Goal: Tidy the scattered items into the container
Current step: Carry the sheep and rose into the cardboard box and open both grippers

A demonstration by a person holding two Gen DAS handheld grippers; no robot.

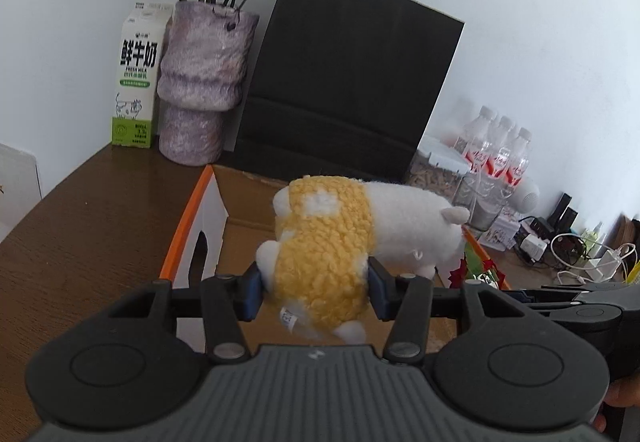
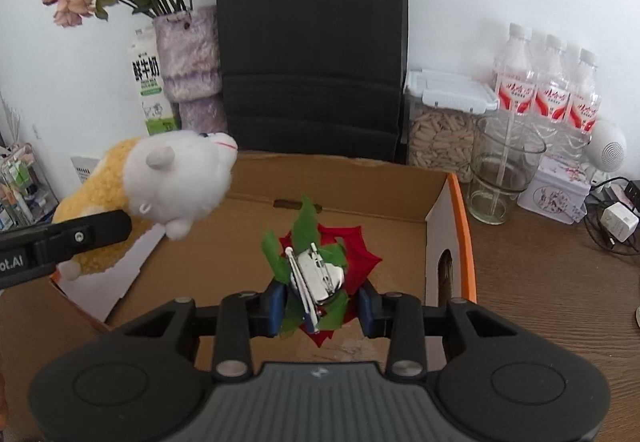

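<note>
My left gripper (image 1: 314, 292) is shut on a yellow and white plush toy (image 1: 332, 242), clamped around its yellow body, and holds it in the air over the open cardboard box (image 1: 192, 226). In the right wrist view the same plush toy (image 2: 176, 177) hangs above the box's left side, with the left gripper's dark finger in front of it. My right gripper (image 2: 322, 306) is shut on a red fabric flower with green leaves and a metal clip (image 2: 320, 270), held above the inside of the cardboard box (image 2: 452, 226), which has orange edges.
Behind the box stand a black paper bag (image 2: 312, 41), a purple fuzzy vase with dried flowers (image 2: 192, 61) and a milk carton (image 2: 150, 81). To the right are a seed jar (image 2: 440, 133), a glass (image 2: 504, 177), water bottles (image 2: 552, 81), a tin and chargers with cables (image 2: 616, 222).
</note>
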